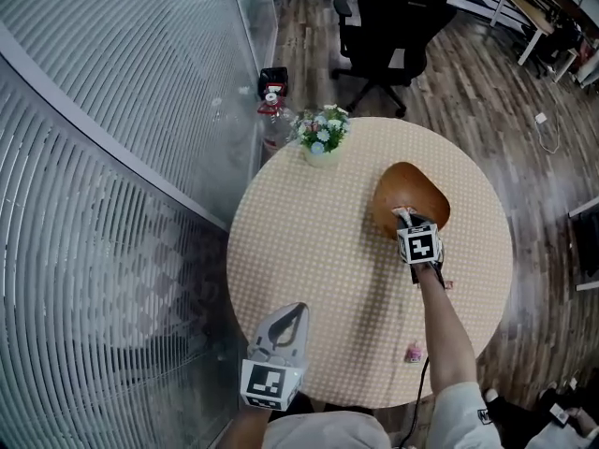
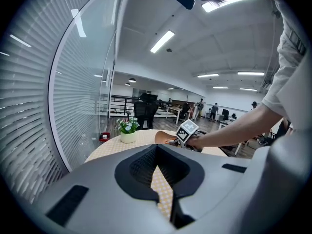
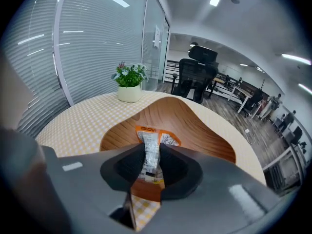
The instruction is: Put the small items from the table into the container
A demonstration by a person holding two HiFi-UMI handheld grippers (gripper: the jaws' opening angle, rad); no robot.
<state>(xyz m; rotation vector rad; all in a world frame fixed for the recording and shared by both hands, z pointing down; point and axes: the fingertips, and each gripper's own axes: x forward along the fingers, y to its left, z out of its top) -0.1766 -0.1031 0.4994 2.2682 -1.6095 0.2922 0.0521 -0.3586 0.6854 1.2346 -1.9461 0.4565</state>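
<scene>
Packet (image 3: 151, 136) is hanging over the bowl (image 3: 207, 130), pinched in my right gripper (image 3: 152, 151); I am planning to let go next. Left gripper (image 2: 157, 148) is sitting closed, empty.

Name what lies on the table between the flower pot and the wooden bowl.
Nothing: between flower pot and wooden bowl only bare checked tablecloth shows, in the head view.
</scene>
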